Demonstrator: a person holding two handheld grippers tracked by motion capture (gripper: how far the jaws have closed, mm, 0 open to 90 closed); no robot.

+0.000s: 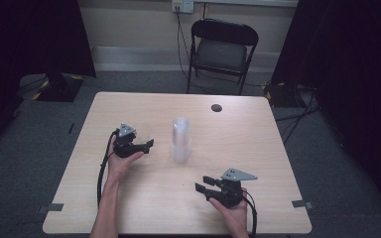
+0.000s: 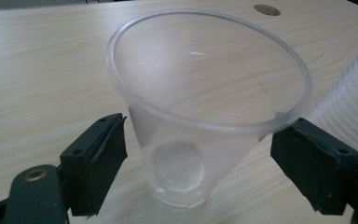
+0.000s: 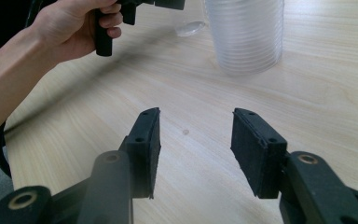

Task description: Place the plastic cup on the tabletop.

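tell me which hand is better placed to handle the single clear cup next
Left. The left tongs already straddle the single cup, pads clear of its wall. The right tongs sit open over bare table, away from it.

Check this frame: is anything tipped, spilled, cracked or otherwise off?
Nothing stands out. A single clear cup stands upright on the table between the left gripper's open jaws, the cup stack is upright beside it, and the right gripper is open and empty.

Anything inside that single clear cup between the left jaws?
The single cup looks empty: the table's wood grain shows through its wall and base. The left gripper's jaws stand apart beside it, hiding nothing inside.
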